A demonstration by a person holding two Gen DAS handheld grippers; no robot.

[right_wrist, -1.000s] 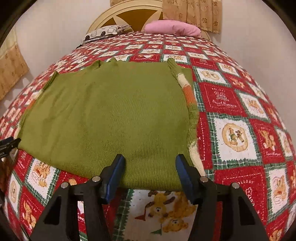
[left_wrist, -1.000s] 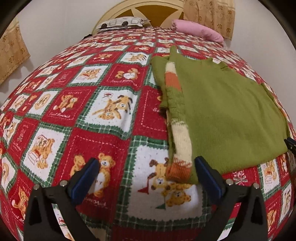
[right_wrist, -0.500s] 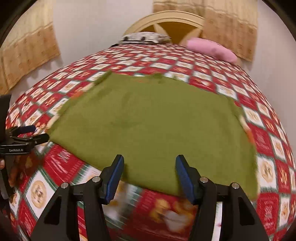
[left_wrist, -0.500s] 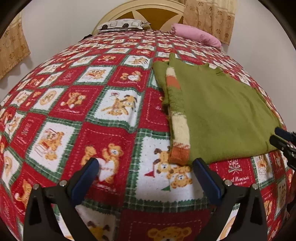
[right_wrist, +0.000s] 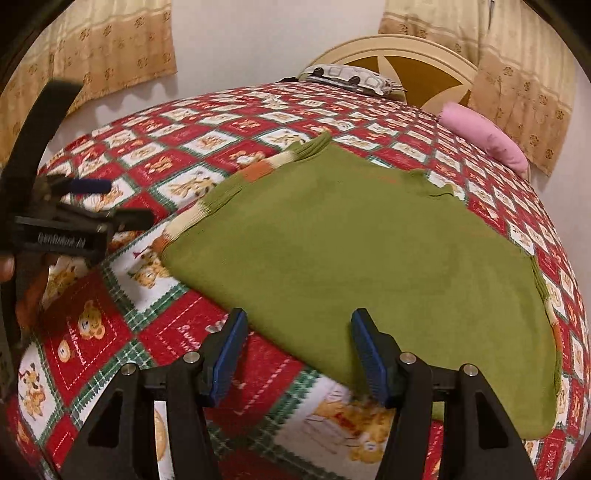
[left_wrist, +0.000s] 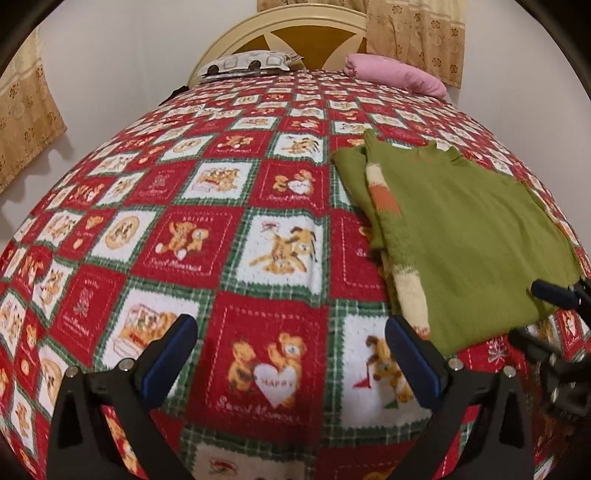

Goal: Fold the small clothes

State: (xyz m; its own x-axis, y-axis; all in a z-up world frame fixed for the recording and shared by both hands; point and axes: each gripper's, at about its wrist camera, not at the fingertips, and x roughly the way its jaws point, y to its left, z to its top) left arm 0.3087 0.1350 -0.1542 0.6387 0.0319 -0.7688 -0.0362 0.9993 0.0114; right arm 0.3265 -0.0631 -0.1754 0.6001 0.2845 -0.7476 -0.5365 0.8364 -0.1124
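Note:
A green knit sweater (left_wrist: 472, 236) lies flat on the bed, its striped cream and orange sleeve (left_wrist: 384, 199) folded in along its left side. My left gripper (left_wrist: 291, 354) hovers open over the bare quilt to the left of the sleeve cuff, with nothing between its fingers. In the right wrist view the sweater (right_wrist: 351, 240) fills the middle. My right gripper (right_wrist: 299, 354) stands open just above its near hem, not gripping it. Each gripper shows in the other's view: the left gripper (right_wrist: 118, 201) at the left edge, the right gripper (left_wrist: 532, 314) at the right edge.
A red, white and green teddy-bear quilt (left_wrist: 221, 229) covers the whole bed. At the head are a patterned pillow (left_wrist: 247, 64), a pink pillow (left_wrist: 395, 74) and a cream headboard (left_wrist: 295, 22). Beige curtains (right_wrist: 103, 40) hang on the white wall.
My right gripper swung sideways along the hem and rolled, so the sweater now lies slanted in its view. My left gripper drew back and left, away from the sleeve cuff.

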